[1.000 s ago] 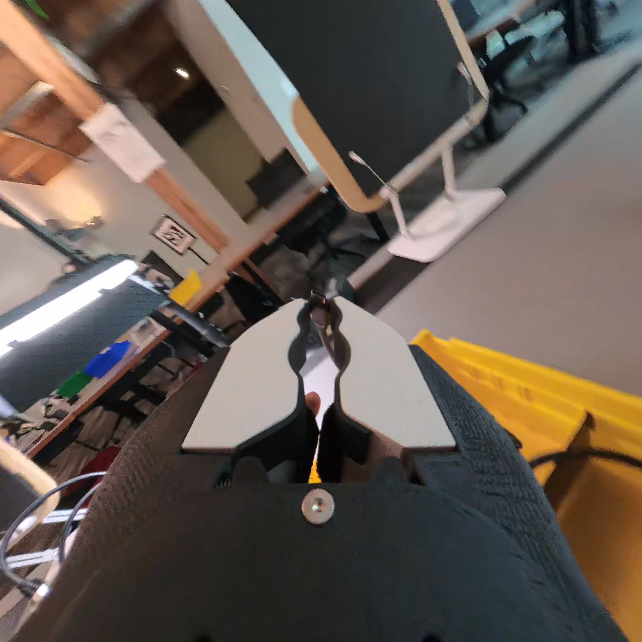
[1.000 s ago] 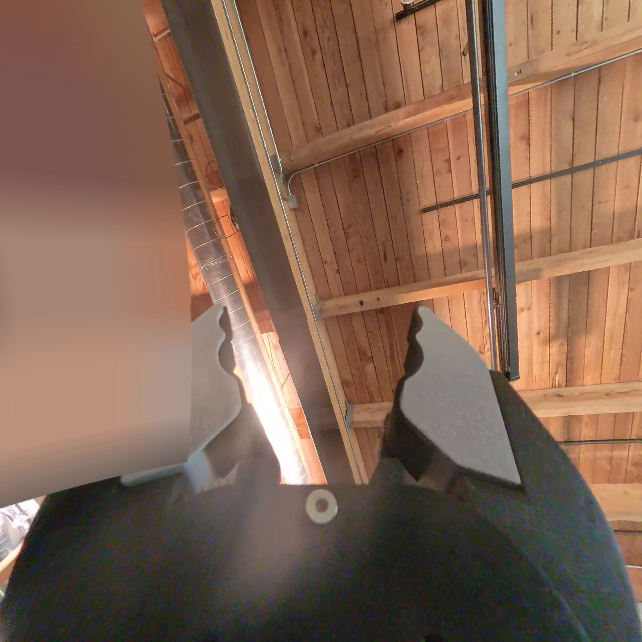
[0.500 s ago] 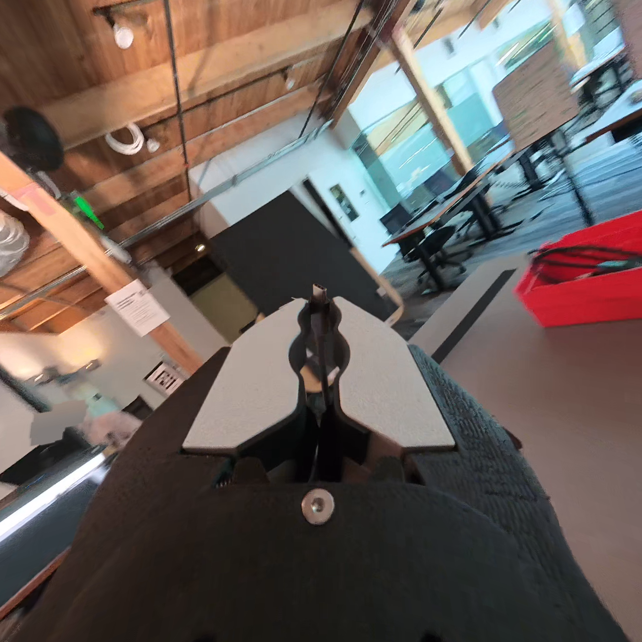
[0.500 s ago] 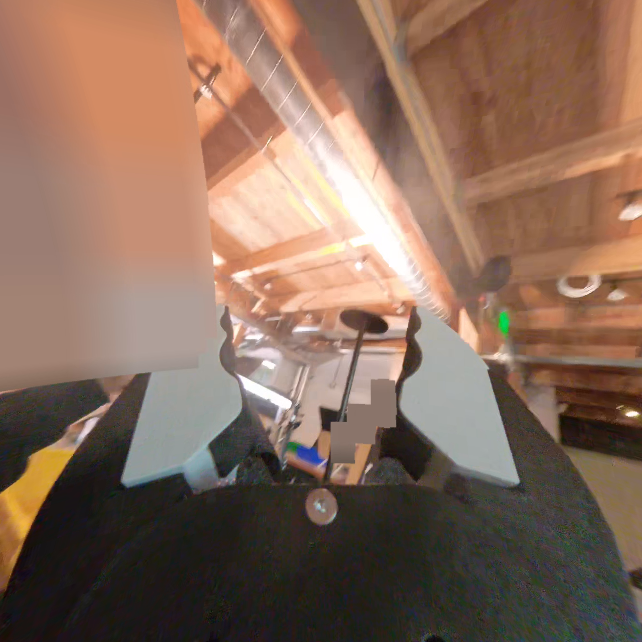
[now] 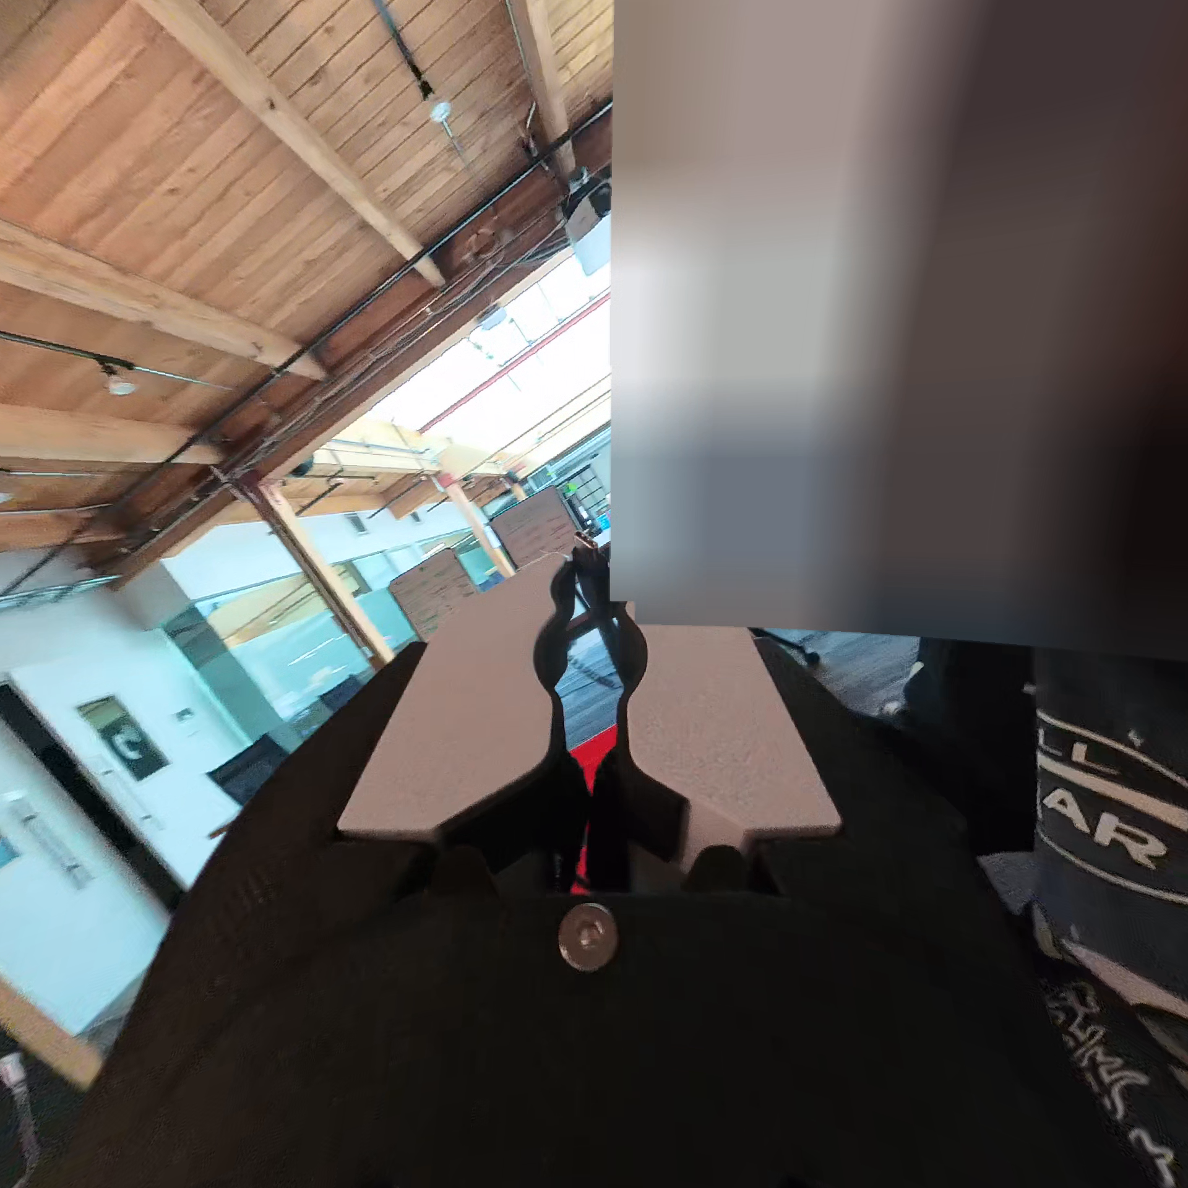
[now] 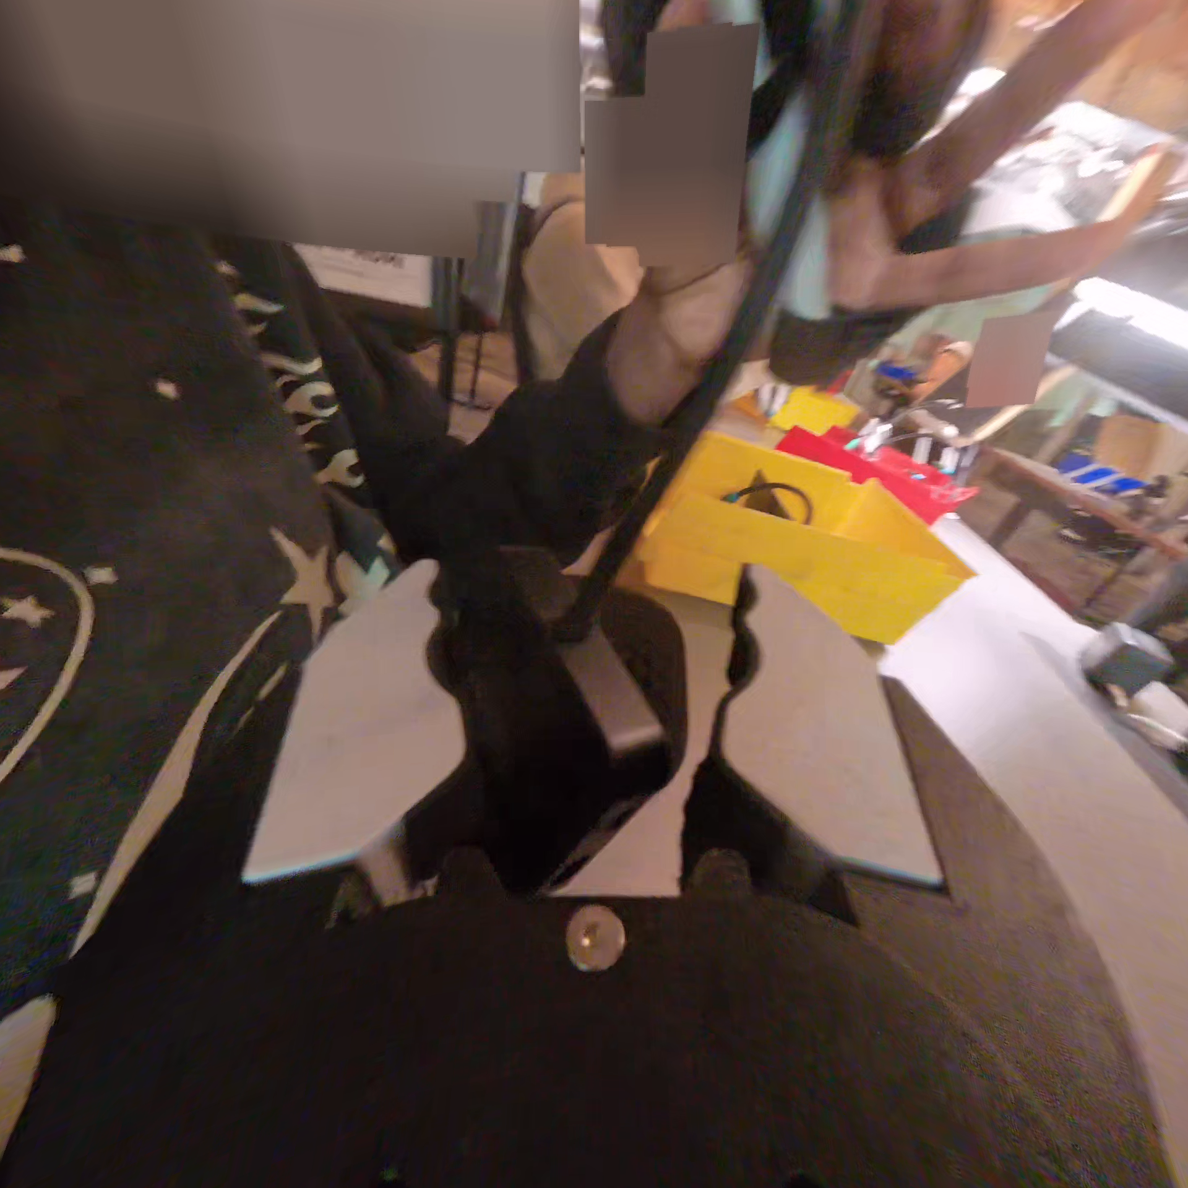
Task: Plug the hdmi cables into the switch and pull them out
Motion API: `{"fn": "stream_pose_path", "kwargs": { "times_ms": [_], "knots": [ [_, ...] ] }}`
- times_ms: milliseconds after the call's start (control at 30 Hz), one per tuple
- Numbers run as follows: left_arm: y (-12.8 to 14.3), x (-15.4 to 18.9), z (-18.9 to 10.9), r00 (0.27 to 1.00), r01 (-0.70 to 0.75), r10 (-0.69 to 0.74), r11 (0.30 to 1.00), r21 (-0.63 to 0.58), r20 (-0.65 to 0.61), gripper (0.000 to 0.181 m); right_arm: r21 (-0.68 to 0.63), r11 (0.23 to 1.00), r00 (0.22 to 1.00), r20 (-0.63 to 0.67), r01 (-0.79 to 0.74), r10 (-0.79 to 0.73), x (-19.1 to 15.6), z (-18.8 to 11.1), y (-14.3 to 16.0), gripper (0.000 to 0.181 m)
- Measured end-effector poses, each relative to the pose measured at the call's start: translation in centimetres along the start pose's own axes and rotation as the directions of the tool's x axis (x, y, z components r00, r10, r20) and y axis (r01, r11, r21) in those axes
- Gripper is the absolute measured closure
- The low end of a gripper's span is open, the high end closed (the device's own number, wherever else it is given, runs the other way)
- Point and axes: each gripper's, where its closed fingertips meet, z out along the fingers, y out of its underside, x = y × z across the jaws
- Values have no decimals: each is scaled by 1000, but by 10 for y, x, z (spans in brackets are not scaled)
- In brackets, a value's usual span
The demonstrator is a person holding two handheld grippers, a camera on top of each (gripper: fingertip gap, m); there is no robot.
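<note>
A: Between the left gripper (image 5: 588, 578) tips: fingers clamped on the HDMI cable (image 5: 586, 558), metal plug end poking just past them, aimed at the wooden ceiling (image 5: 193, 161).
B: Right gripper (image 6: 582, 601)?
A: Fingers apart; a black switch (image 6: 591, 694) sits between them, contact unclear. Yellow bin (image 6: 803, 546) beyond. Dark printed clothing (image 5: 1106, 823) right of the left gripper carries white lettering, not transcribed.

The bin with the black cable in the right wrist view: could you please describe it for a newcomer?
Find the pale tabletop on the right. Just beyond the right gripper sits a yellow bin. Unlike the red bin behind it, it holds a looped black cable.
</note>
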Motion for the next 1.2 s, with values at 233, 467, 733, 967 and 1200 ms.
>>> {"fn": "stream_pose_path", "kwargs": {
  "times_ms": [233,467,733,967,1200],
  "knots": [
    [15,-9,1,999,39,-40,999,22,34,172,-112,994,997,82,-7,17,-18,10,15,159],
    [23,-32,-33,970,90,-107,992,83,219,149,-6,1000,994,-113,-1,0,16,-12,-9,161],
    [70,-42,-77,856,219,-288,954,203,430,126,175,984,941,-333,-4,63,54,-47,-38,161],
    [130,-13,-53,843,383,-435,899,215,318,124,300,946,899,-370,-125,236,77,-49,-19,161],
    [170,2,-40,862,396,-362,918,-25,356,126,405,900,921,-267,-161,285,71,-39,-18,161]
  ]
}}
